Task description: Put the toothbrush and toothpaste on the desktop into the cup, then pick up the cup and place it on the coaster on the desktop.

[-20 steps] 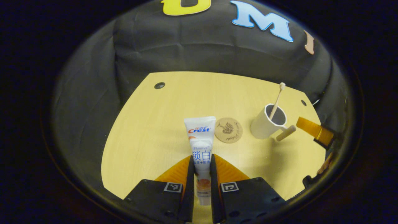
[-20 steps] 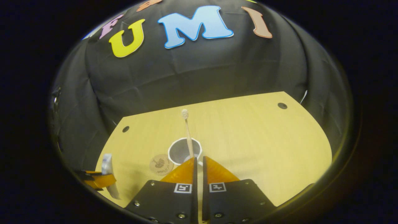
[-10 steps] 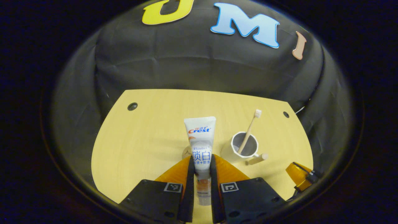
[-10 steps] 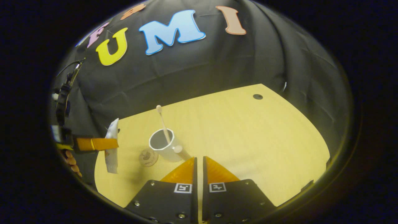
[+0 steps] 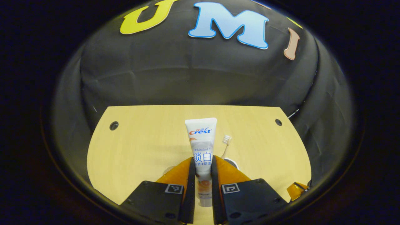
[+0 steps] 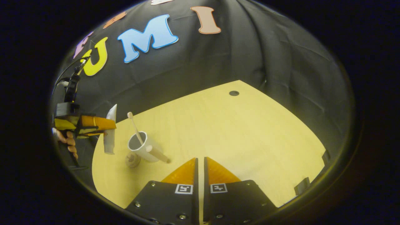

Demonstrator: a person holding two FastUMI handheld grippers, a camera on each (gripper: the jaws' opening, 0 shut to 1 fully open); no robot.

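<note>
My left gripper is shut on a white toothpaste tube, which stands up between its fingers above the desktop. Just right of the tube the toothbrush head pokes up, with the cup rim behind my right finger. In the right gripper view the white cup with a wooden handle stands at the left of the desk, the toothbrush leaning in it. A round cork coaster lies just left of the cup. The left gripper holds the tube hanging upright left of and above the cup. My right gripper is shut on nothing.
The light wooden desktop has dark round holes near its far corners. A hand holds the left gripper at the desk's left edge. Black cloth walls close the booth on all sides.
My left gripper has lifted and carried the tube toward the cup, which now sits behind its fingers. My right gripper has drawn back and to the right, away from the cup.
</note>
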